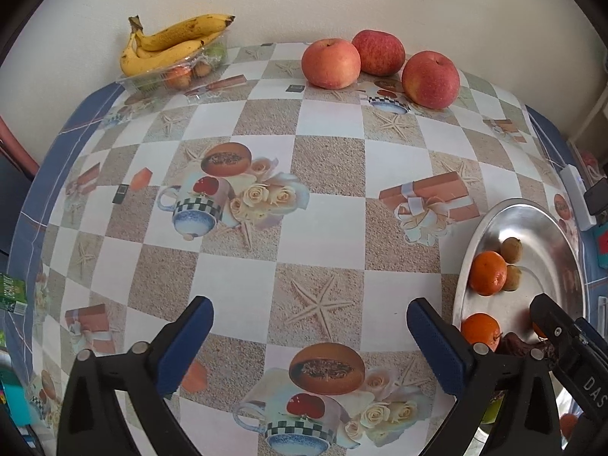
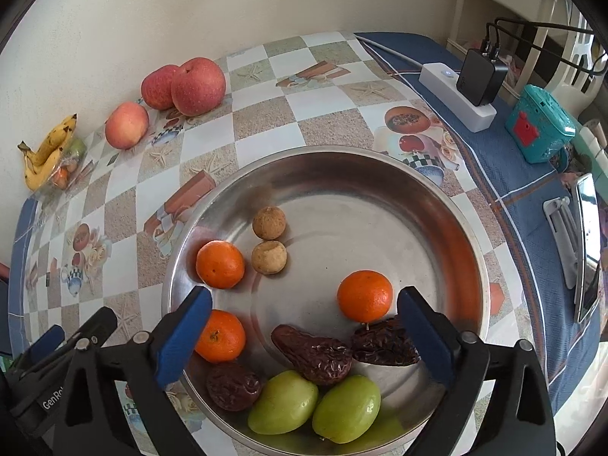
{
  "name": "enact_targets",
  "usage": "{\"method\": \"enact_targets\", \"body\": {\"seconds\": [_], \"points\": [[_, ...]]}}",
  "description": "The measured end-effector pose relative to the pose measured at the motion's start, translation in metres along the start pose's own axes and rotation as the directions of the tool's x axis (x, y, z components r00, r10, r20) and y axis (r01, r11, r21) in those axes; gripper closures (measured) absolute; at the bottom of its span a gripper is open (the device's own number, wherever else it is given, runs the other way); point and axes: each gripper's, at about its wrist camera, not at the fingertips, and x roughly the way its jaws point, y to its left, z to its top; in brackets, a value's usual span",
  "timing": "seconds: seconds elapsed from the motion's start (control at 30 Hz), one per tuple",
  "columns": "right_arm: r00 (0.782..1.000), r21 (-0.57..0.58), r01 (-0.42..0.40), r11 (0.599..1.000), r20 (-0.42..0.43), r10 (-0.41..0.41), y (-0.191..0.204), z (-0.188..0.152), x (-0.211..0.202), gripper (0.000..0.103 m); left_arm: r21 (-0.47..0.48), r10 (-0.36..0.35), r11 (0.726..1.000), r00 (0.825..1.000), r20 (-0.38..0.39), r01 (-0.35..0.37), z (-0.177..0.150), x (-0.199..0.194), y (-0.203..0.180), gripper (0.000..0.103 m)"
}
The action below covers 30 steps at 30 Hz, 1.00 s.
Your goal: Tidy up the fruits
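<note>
A steel bowl (image 2: 380,182) holds three mandarins (image 2: 364,295), two brown longans (image 2: 269,222), three dried dates (image 2: 315,353) and two green jujubes (image 2: 283,402). My right gripper (image 2: 304,336) is open and empty, just above the bowl's near side. My left gripper (image 1: 309,345) is open and empty over the tablecloth, left of the bowl (image 1: 532,220). Three red apples (image 1: 330,62) lie at the far table edge. Bananas (image 1: 171,43) rest on a clear tray (image 1: 152,81) of small fruit at the far left.
A white power strip (image 2: 456,95) with a black charger, a teal box (image 2: 539,125) and a phone on a stand (image 2: 587,250) lie right of the bowl. A wall runs behind the table. The right gripper's body (image 1: 570,345) shows in the left wrist view.
</note>
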Motion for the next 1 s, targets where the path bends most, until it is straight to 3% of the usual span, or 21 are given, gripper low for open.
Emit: {"method": "enact_targets", "body": {"seconds": [0.27,0.4,0.53,0.67,1.0], "points": [[1.000,-0.020,0.007,1.000,0.007,-0.007,0.006,-0.002,0.000,0.005,0.014,0.003,1.000,1.000,0.019,-0.003,0.004,0.004,0.003,0.000],[1.000,-0.033,0.004,0.999,0.019,-0.004,0.012,-0.002,-0.001,0.005,0.060,0.079,0.995,0.996,0.046,-0.081,0.008,0.005,0.003,0.000],[1.000,-0.043,0.005,0.999,0.026,-0.004,0.017,-0.005,-0.002,0.005,0.011,0.160,0.987,0.984,0.082,-0.161,0.005,-0.001,0.013,0.000],[0.999,-0.056,0.013,0.998,0.034,-0.011,0.021,-0.013,-0.005,0.005,0.031,0.211,0.976,0.971,0.111,-0.215,0.000,-0.003,0.017,0.000],[1.000,-0.110,0.008,0.994,0.029,-0.005,0.032,-0.042,-0.018,0.005,0.063,0.214,0.975,0.977,-0.005,-0.213,-0.031,-0.018,0.035,0.000]]}}
